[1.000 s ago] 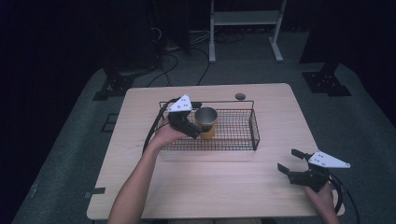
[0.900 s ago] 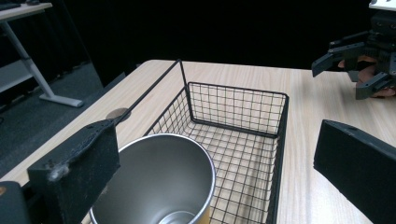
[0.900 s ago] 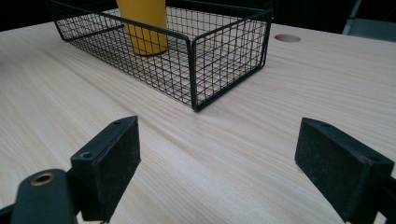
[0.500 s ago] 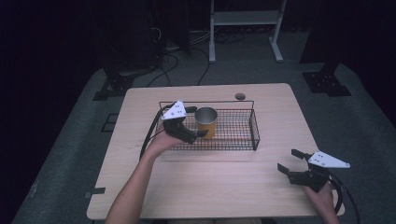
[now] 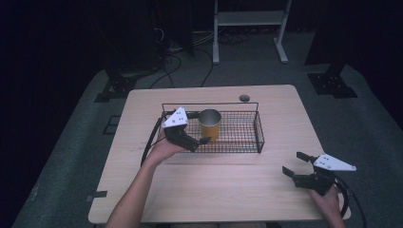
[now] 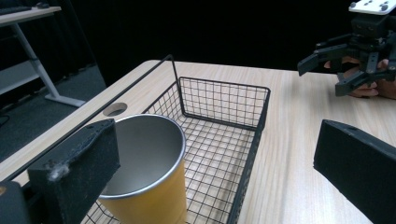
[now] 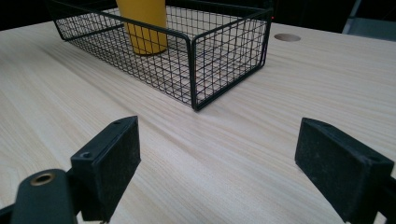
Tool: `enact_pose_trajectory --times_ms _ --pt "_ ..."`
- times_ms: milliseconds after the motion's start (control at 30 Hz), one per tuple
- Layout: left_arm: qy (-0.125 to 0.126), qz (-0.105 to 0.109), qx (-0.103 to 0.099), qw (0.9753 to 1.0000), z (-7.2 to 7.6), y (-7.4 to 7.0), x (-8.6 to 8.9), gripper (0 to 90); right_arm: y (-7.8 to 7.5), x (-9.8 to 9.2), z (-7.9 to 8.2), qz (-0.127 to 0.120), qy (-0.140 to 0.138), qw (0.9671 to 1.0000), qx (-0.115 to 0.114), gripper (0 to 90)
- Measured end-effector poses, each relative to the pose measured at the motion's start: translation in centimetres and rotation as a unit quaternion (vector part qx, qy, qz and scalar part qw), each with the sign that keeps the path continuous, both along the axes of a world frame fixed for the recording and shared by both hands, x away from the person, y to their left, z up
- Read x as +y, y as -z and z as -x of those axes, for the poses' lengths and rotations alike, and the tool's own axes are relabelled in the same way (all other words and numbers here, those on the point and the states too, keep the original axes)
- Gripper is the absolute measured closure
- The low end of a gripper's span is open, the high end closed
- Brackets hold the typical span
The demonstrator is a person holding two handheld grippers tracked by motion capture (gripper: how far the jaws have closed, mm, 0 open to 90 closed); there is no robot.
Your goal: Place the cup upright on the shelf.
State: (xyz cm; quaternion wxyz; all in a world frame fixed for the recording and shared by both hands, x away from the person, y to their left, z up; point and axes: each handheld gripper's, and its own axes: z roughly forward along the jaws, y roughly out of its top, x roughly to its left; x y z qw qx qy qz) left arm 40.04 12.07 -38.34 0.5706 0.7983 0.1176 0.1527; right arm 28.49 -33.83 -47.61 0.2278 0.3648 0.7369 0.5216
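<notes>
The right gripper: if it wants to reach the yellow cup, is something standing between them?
Yes. The cup stands inside the wire basket, and the basket's near wall lies between it and the right gripper. The table in front of the gripper is bare. The left gripper also hangs close beside the cup.

Matt pale wood table, black wire basket, brushed-metal-lined yellow cup.

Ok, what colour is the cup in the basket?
The cup is yellow outside, bare silvery metal inside; the left gripper view shows it best.
</notes>
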Motion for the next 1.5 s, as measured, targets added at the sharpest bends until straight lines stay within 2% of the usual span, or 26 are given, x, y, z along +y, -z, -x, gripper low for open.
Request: enact_pose_trajectory --times_ms 233,367,533,700,833,900,967,1067,1433,1500 --pt "-0.001 0.009 -0.002 1.0 1.1 0.1 0.4 0.0 0.0 -0.1 0.0 -0.003 0.001 1.0 0.001 13.1" --pt "-0.003 0.007 -0.005 1.0 1.6 0.1 0.5 0.0 0.0 -0.1 0.0 -0.002 0.001 1.0 0.001 13.1" --pt "-0.005 0.012 0.002 0.9999 2.1 0.5 0.8 0.0 0.0 -0.1 0.0 -0.003 0.003 1.0 0.001 13.1" --pt "-0.004 0.002 -0.003 1.0 2.9 0.6 1.1 0.0 0.0 -0.1 -0.1 -0.004 0.005 1.0 0.002 13.1" --pt "-0.004 0.007 -0.002 1.0 3.4 0.6 1.3 0.0 0.0 -0.1 -0.1 -0.003 0.005 1.0 0.002 13.1" --pt "-0.003 -0.002 -0.001 1.0 3.7 0.5 1.3 0.0 0.0 -0.1 -0.1 -0.003 0.006 1.0 0.002 13.1" --pt "-0.002 0.001 -0.011 0.9999 4.2 0.5 1.3 0.0 0.0 -0.1 -0.1 -0.003 0.006 1.0 0.002 13.1" --pt "-0.002 0.001 -0.006 1.0 4.4 0.7 1.4 0.0 0.0 -0.1 0.0 -0.002 0.006 1.0 0.002 13.2" --pt "-0.01 0.005 -0.011 0.9999 5.9 1.5 2.1 0.0 0.0 0.0 0.0 -0.001 0.005 1.0 0.003 13.2" --pt "-0.006 -0.008 -0.013 0.9999 6.3 1.5 1.9 0.0 0.0 0.0 0.0 -0.001 0.005 1.0 0.003 13.2"
